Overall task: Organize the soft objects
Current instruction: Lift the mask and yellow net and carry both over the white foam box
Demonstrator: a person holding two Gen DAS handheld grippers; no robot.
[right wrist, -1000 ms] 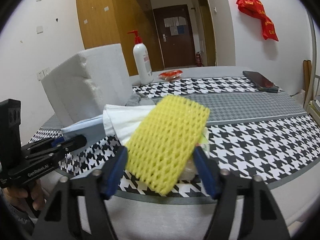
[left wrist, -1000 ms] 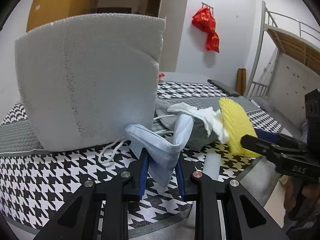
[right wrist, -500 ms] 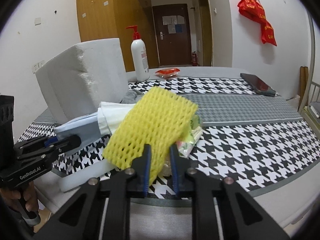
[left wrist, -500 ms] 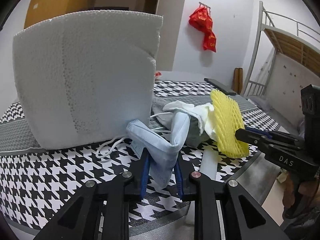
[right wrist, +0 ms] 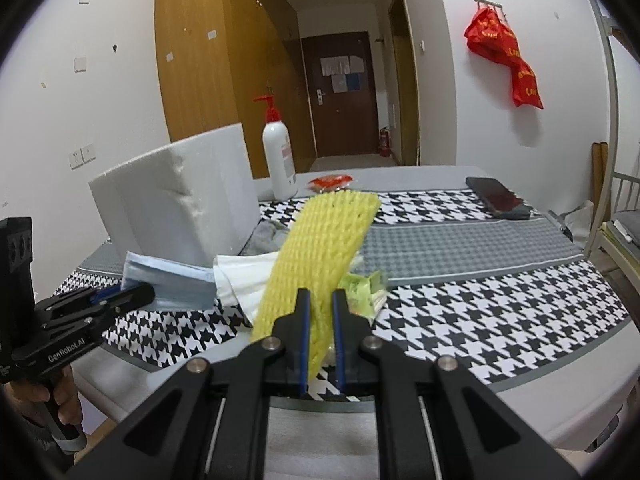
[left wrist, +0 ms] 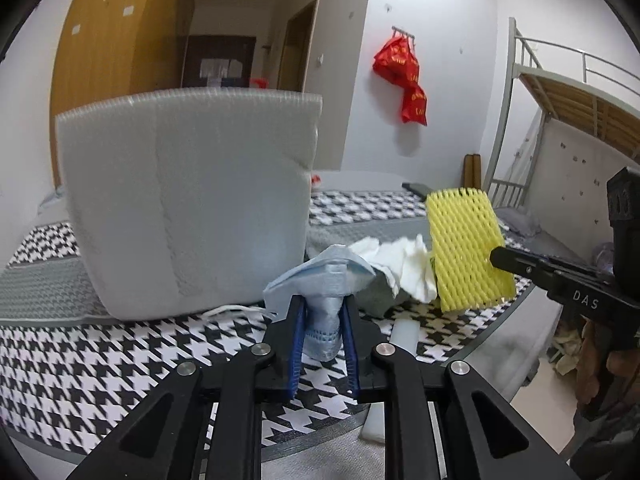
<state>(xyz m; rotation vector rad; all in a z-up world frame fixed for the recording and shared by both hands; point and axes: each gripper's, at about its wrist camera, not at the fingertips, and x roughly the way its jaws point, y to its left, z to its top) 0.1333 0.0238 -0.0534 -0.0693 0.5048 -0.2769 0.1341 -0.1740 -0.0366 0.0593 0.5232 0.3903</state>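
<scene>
- Your left hand-held gripper (left wrist: 323,322) is clamped on the blue face mask (left wrist: 320,280); its jaws have just been closing further, with the mask bunched between the blue pads.
- The mask is held just in front of the white foam box (left wrist: 188,208); whether it is clear of the houndstooth surface (left wrist: 100,360) I cannot tell. An ear loop trails on the cloth by the box.
- Your right hand-held gripper (right wrist: 320,316) is closed tight on the yellow foam net (right wrist: 320,252), pinching its lower edge; the net stands up tilted above the pile.
- White tissue (right wrist: 244,276) and a green wrapper (right wrist: 364,288) lie on the surface under the net, a grey cloth (right wrist: 268,236) behind them beside the box.
- Pump bottle (right wrist: 278,160) and phone (right wrist: 498,196) sit further back, well apart from the pile.
</scene>
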